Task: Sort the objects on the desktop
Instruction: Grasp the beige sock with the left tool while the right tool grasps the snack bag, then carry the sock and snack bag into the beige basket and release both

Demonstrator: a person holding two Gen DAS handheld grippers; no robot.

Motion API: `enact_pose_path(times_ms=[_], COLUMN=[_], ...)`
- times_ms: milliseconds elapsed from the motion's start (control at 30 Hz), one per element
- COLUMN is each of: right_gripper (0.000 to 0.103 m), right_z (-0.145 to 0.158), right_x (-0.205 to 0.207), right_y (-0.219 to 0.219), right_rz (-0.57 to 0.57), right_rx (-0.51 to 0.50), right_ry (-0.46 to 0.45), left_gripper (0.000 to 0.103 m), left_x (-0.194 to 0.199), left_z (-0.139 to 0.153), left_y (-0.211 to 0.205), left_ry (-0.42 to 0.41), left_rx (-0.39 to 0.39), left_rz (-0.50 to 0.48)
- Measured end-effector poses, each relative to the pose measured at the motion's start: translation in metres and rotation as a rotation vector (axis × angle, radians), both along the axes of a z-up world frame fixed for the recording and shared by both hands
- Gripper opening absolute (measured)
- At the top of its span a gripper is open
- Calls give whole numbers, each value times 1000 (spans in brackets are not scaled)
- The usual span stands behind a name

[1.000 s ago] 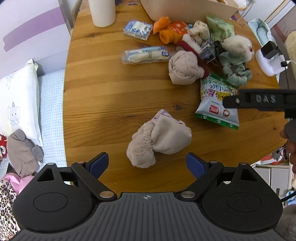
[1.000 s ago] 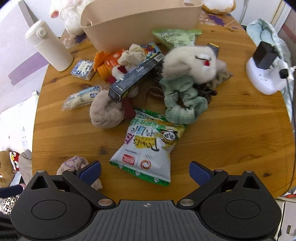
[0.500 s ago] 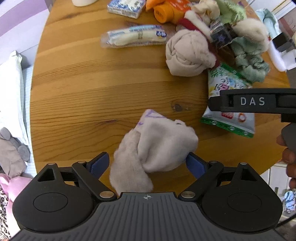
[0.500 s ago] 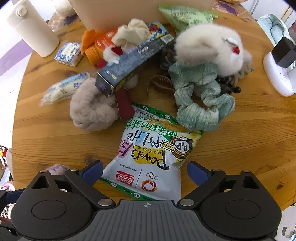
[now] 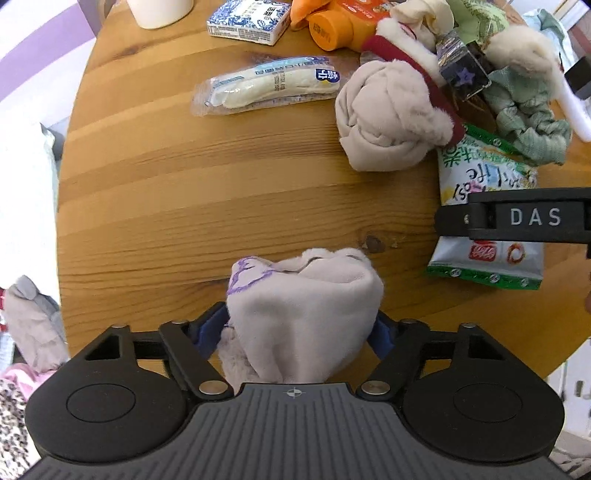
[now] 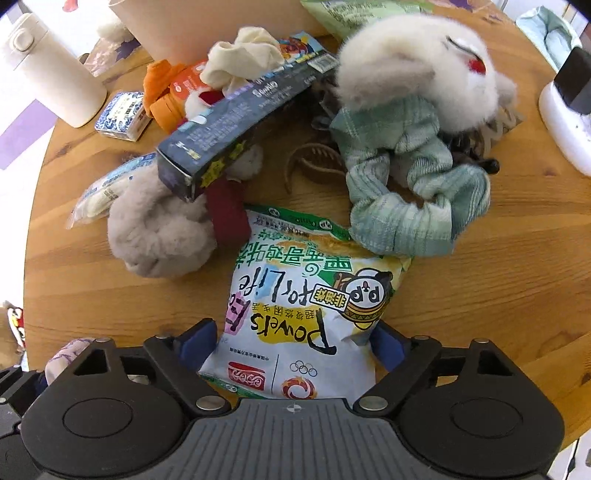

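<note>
**Inspector:** Left wrist view, report.

**Operator:** I count two beige sock bundles: one (image 5: pixel 303 314) between my left gripper's (image 5: pixel 295 332) fingers at the near table (image 5: pixel 184 184) edge, one (image 5: pixel 388 118) in the pile. One wrapped bun (image 5: pixel 269 85), one small carton (image 5: pixel 247 18), one orange bottle (image 5: pixel 343 22), one chip bag (image 5: pixel 484 258). My left gripper points straight down. Its jaws are closing, and both blue pads sit against the sock's flanks. The sock's long axis runs away from me, its purple-marked end farthest. The right gripper's side (image 5: pixel 524 218) crosses above the bag.

**Inspector:** Right wrist view?

**Operator:** One chip bag (image 6: pixel 310 306), flat on the table (image 6: pixel 480 295), between my right gripper's (image 6: pixel 295 347) fingers. The gripper tilts steeply downward. Its jaws are closing; the pads flank the bag's near end, and I cannot tell whether they press it. The bag's long axis runs away from me, print upside down. Beyond it: one green scrunchie (image 6: pixel 413 206), one white plush (image 6: pixel 417 66), one dark box (image 6: pixel 236 125), one hair claw (image 6: pixel 314 162), one white flask (image 6: pixel 48 70).
</note>
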State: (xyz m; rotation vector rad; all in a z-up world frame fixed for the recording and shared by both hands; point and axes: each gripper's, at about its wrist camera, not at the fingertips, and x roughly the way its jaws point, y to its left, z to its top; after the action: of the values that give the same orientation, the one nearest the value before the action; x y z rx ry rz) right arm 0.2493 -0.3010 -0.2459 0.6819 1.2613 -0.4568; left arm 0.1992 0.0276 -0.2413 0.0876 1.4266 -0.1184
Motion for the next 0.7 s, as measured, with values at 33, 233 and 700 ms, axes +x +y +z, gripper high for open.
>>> enact_pose_path(times_ms=[33,233,700], right_gripper=[84,76,51], right_z=[0,2,28], right_x=[0,-11,-46], right_y=[-1,-10,-18], right_rz=[6,44,115], right_rx=[0,-3,33], right_ry=[-1,-15,-117], left_gripper=[65,48,35], left_x=[-1,-4,-20], left_z=[1,3,25], left_y=[-1,-3,-26], left_ry=[-7,-5,-30], left_rx=[8,5,-16], left_rz=[-1,43,87])
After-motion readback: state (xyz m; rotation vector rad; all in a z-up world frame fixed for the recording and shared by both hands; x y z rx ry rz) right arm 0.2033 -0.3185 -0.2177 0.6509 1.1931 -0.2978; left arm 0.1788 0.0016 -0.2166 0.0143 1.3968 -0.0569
